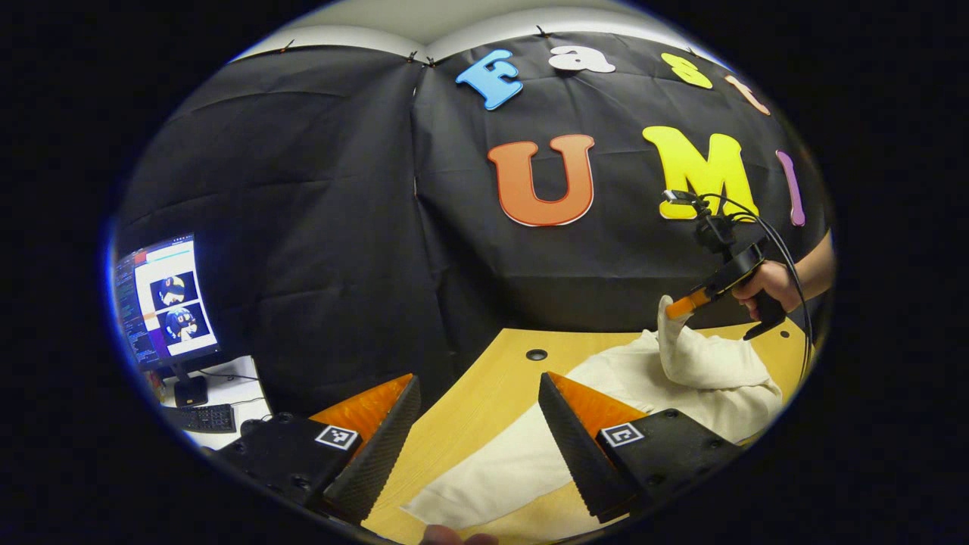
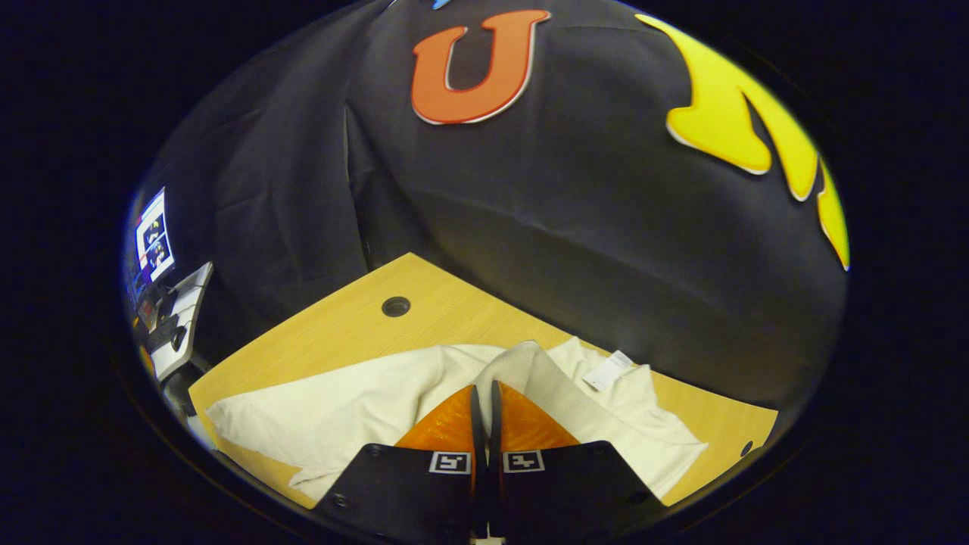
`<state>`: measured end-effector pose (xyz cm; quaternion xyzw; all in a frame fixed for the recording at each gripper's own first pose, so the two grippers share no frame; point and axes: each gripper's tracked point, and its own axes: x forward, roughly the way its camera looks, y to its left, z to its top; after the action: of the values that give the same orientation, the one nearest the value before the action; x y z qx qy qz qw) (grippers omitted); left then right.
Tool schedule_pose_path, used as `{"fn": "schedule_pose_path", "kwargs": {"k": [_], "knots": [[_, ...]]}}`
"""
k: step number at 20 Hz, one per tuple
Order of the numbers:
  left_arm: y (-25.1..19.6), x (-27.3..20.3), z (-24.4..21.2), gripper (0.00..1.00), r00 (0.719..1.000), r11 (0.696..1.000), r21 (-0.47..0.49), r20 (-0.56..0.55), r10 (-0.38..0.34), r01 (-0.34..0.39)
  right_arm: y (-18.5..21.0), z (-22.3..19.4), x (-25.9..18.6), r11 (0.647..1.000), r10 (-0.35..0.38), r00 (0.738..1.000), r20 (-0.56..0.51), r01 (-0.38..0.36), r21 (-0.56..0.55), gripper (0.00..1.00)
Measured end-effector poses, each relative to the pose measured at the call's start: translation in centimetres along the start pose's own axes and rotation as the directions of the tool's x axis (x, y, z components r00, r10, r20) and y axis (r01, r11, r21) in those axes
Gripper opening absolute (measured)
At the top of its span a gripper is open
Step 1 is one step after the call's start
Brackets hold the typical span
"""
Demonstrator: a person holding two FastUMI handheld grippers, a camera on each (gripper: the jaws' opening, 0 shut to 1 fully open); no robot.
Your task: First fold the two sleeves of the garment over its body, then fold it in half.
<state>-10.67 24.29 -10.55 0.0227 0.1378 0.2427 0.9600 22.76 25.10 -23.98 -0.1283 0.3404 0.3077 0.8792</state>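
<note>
In the left gripper view, the left gripper (image 1: 477, 446) is seen with its two fingers spread wide apart and nothing held between them; the cream garment (image 1: 530, 446) lies on the wooden table (image 1: 484, 378) in the gap between the fingers and stretches away toward two o'clock. At about three o'clock in the same view, the right gripper (image 1: 677, 306) is held by a hand (image 1: 768, 284) above the table, and a sleeve (image 1: 681, 344) of the garment is drawn up to its tip in a raised, tapering fold — the rest of the cloth stays flat below. In the right gripper view, the right gripper (image 2: 484, 401) is shown with its fingers pressed close together on that sleeve (image 2: 522, 363), which rises over the fingertips at twelve o'clock. The garment (image 2: 341, 409) is spread across the table (image 2: 341, 325) from nine o'clock to four o'clock of the fingers, pale, softly creased, with a small white tag (image 2: 609, 371) at its far edge toward two o'clock. A round cable hole (image 2: 395, 306) is seen in the tabletop at eleven o'clock. A lit monitor (image 1: 163, 303) and a keyboard (image 1: 200, 418) stand off the table at nine o'clock in the left gripper view.
</note>
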Motion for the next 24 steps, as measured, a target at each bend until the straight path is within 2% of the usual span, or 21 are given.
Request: {"fn": "schedule_pose_path", "kwargs": {"k": [4,7,9,12,15,18,20,21,22,24], "knots": [[1.8,0.2,-0.8,1.0,0.999,1.0,-0.003,-0.021,0.028,-0.028,2.4,-2.4,5.5,0.999,0.002,0.998,-0.064,-0.005,-0.049,0.01],[3.0,0.4,-0.7,1.0,0.999,0.999,0.026,-0.013,0.036,-0.036,2.4,-3.9,7.8,1.0,-0.009,0.996,-0.09,0.012,0.026,0.01],[3.3,0.5,-0.7,1.0,0.999,0.999,0.039,-0.01,0.036,-0.036,2.9,-3.9,8.5,0.995,0.0,0.997,-0.072,0.007,0.102,0.09],[3.3,0.6,-1.5,1.0,0.999,0.999,0.027,-0.032,0.03,-0.029,3.4,-3.0,8.8,0.985,0.008,0.999,-0.043,0.0,0.174,0.13],[3.0,0.8,-1.9,1.0,0.999,0.999,0.031,-0.041,0.013,-0.011,3.9,-2.1,7.1,0.987,0.016,1.0,-0.006,-0.015,0.162,0.56],[2.5,0.9,-2.2,1.0,0.999,0.999,0.044,-0.038,-0.009,0.01,4.0,-1.8,4.6,0.987,0.009,0.999,0.036,-0.014,0.16,0.69],[2.5,0.8,-2.6,1.0,0.999,0.998,0.052,-0.04,-0.019,0.021,4.1,-1.5,2.3,0.983,0.01,0.997,0.072,-0.023,0.181,0.69],[2.6,0.8,-2.8,1.0,0.999,0.998,0.056,-0.04,-0.023,0.025,3.9,-1.3,1.0,0.982,0.002,0.996,0.09,-0.019,0.19,0.76],[2.7,0.7,-2.9,1.0,0.999,0.998,0.061,-0.042,-0.025,0.027,3.5,-1.0,-0.5,0.98,-0.008,0.994,0.112,-0.015,0.199,0.75],[2.7,0.5,-3.4,1.0,0.998,0.997,0.067,-0.043,-0.039,0.042,3.3,-0.6,-3.4,0.974,-0.022,0.987,0.157,-0.014,0.225,0.8]]}}
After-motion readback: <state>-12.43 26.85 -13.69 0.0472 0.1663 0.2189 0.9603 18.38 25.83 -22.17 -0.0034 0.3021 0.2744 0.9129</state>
